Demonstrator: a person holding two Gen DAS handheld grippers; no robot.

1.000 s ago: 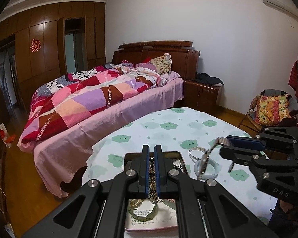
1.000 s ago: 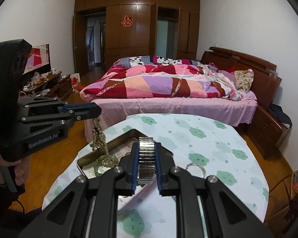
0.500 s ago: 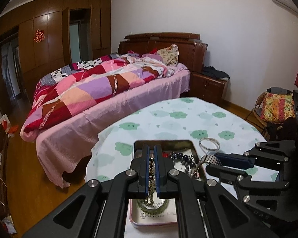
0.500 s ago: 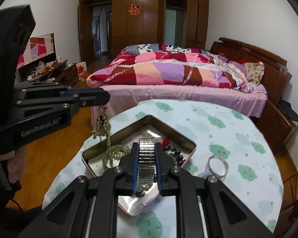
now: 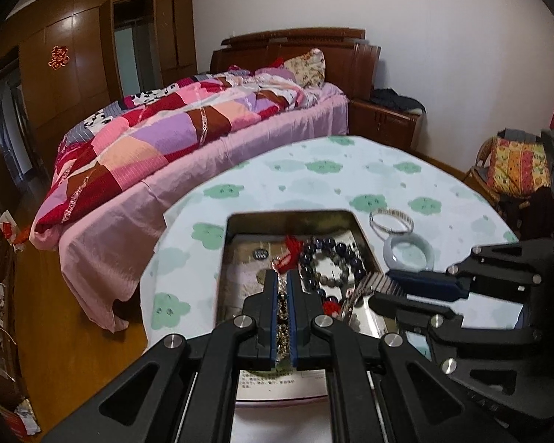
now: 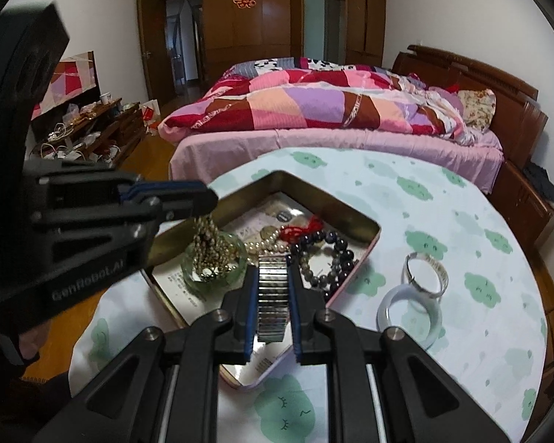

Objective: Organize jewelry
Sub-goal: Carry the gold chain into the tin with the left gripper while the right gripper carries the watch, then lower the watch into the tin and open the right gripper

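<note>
An open metal tin (image 5: 291, 217) (image 6: 373, 236) sits on the round table and holds a dark bead bracelet (image 5: 332, 254) (image 6: 328, 251), a pearl strand (image 6: 266, 245), a red tassel (image 6: 299, 230) and a green bangle (image 6: 236, 251). My left gripper (image 5: 284, 291) (image 6: 203, 203) is shut on a gold bead chain (image 6: 208, 247) that hangs into the tin. My right gripper (image 6: 273, 280) (image 5: 380, 288) is shut on a metal watch band (image 6: 272, 295) (image 5: 373, 286) low over the tin's near side.
A silver bangle (image 6: 426, 271) (image 5: 391, 219) and a pale jade bangle (image 6: 410, 312) (image 5: 408, 253) lie on the cloud-print tablecloth (image 6: 443, 221) right of the tin. A bed (image 6: 332, 110) stands beyond the table, a cluttered cabinet (image 6: 88, 133) at left, a chair (image 5: 513, 166) at right.
Both grippers have come down and closer over the tin. The gold chain now hangs into the tin by the green bangle, and the watch band is lower over it.
</note>
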